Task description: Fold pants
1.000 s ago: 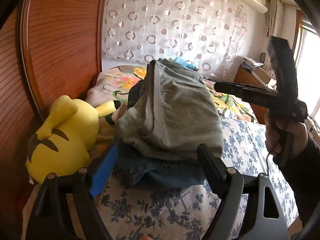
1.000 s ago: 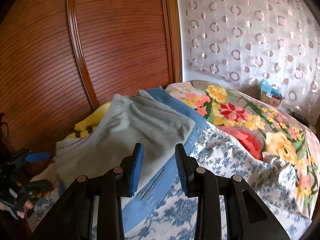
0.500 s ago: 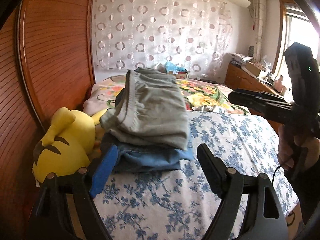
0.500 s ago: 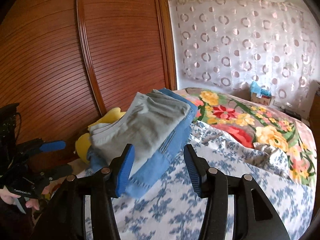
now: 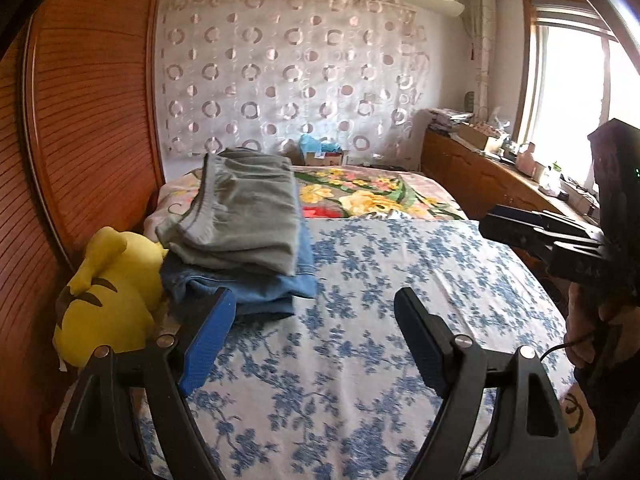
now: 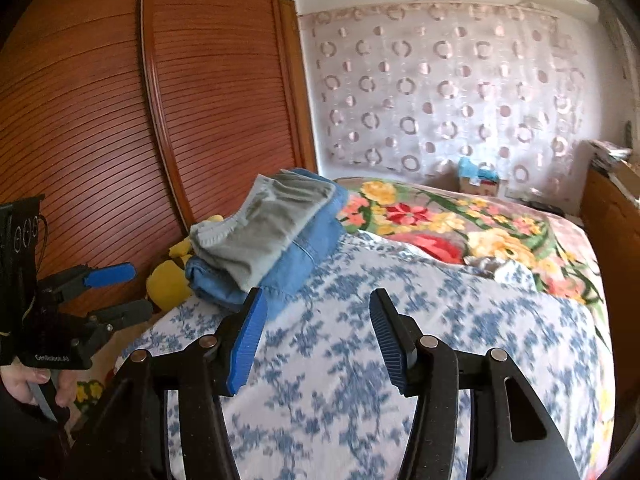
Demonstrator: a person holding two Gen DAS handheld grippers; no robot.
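Folded grey-green pants (image 5: 244,216) (image 6: 264,232) lie on top of folded blue jeans (image 5: 256,290) (image 6: 304,248), stacked at the bed's left edge. My left gripper (image 5: 316,340) is open and empty, held above the sheet just short of the stack; it also shows in the right wrist view (image 6: 116,292). My right gripper (image 6: 316,340) is open and empty, back from the stack; in the left wrist view only its fingers (image 5: 520,228) show at the right.
A blue-flowered sheet (image 5: 400,300) covers the bed, with a bright floral blanket (image 6: 480,236) behind. A yellow plush toy (image 5: 108,296) lies beside the stack against the wooden sliding doors (image 6: 120,120). A wooden dresser (image 5: 500,184) stands at the right.
Both grippers have drawn back from the stack, which now looks smaller and farther away. The right gripper's jaws have opened wider. The stack has not moved.
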